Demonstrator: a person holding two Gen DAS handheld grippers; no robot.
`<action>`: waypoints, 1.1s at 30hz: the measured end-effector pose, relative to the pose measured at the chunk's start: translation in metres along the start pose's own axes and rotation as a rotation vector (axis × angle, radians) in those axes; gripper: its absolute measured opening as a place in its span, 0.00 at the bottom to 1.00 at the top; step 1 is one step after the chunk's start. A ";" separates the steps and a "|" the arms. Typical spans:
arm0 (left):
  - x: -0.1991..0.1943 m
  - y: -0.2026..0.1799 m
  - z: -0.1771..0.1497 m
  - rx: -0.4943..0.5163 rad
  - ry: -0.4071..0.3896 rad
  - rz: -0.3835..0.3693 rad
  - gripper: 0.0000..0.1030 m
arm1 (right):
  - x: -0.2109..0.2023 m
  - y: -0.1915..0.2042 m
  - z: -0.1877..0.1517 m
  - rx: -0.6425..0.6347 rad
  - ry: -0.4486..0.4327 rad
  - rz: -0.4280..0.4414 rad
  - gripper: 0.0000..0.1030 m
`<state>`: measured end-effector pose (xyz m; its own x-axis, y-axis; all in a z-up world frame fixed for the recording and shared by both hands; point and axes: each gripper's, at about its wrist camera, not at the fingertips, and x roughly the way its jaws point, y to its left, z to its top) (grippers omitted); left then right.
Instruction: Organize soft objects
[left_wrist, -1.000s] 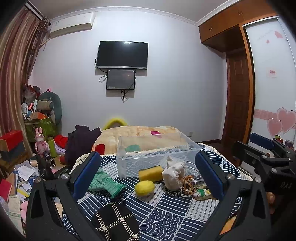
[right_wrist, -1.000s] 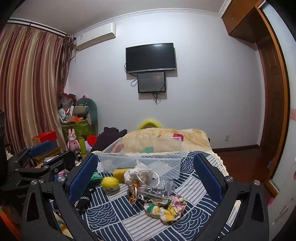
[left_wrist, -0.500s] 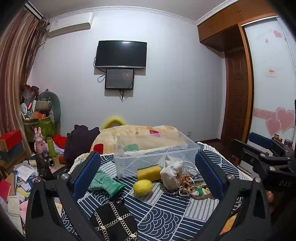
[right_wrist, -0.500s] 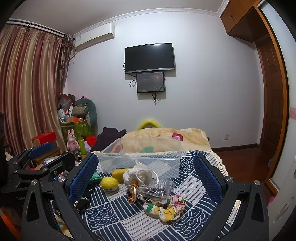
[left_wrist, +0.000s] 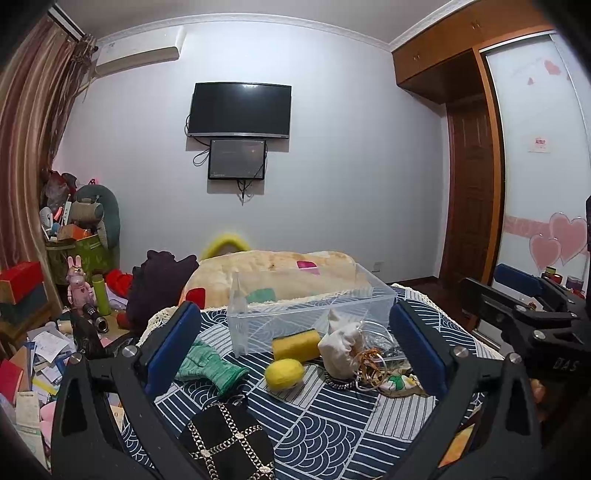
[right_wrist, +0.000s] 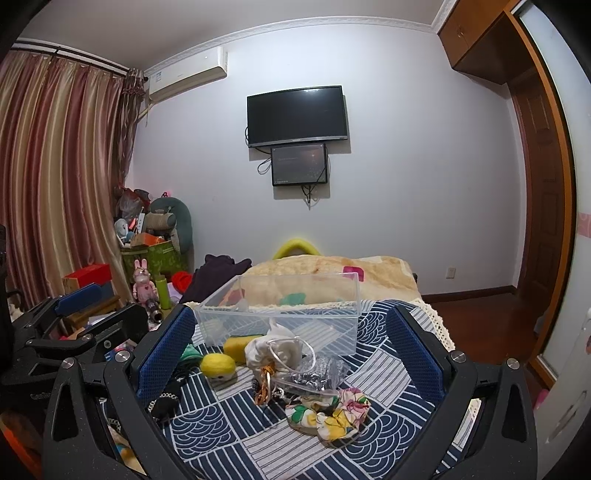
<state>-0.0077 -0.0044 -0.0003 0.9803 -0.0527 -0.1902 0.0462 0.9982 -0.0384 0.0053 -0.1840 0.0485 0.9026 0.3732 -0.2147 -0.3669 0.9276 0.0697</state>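
A clear plastic bin (left_wrist: 310, 310) (right_wrist: 280, 314) stands at the far side of a blue patterned table (left_wrist: 332, 435). In front of it lie a yellow sponge (left_wrist: 295, 345), a yellow ball (left_wrist: 284, 373) (right_wrist: 218, 365), a white drawstring pouch (left_wrist: 340, 349) (right_wrist: 273, 350), a green knit cloth (left_wrist: 210, 365), a floral scrunchie (right_wrist: 328, 413) and a black chain-trimmed bag (left_wrist: 229, 439). My left gripper (left_wrist: 295, 347) is open and empty above the near table. My right gripper (right_wrist: 291, 350) is open and empty too.
A clear bag with dark beads (right_wrist: 317, 373) and gold rings (right_wrist: 264, 387) lie by the pouch. A bed with a beige blanket (left_wrist: 277, 273) is behind the table. Cluttered boxes and toys (left_wrist: 74, 266) fill the left floor. A wooden door (left_wrist: 469, 192) is right.
Both views have shifted only slightly; the left view has tilted up a little. Both grippers stay open and nothing on the table has moved.
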 end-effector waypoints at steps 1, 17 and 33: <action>0.000 0.000 0.000 0.001 0.000 0.000 1.00 | 0.000 0.000 0.000 0.001 -0.001 0.000 1.00; 0.008 0.005 -0.004 -0.032 0.046 -0.028 1.00 | -0.003 0.000 0.000 0.005 -0.005 -0.010 1.00; 0.031 0.032 -0.069 0.020 0.313 0.102 0.77 | 0.025 -0.029 -0.055 0.007 0.245 -0.055 0.89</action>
<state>0.0109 0.0236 -0.0754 0.8735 0.0444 -0.4849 -0.0424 0.9990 0.0153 0.0264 -0.2024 -0.0123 0.8394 0.3078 -0.4479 -0.3162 0.9469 0.0582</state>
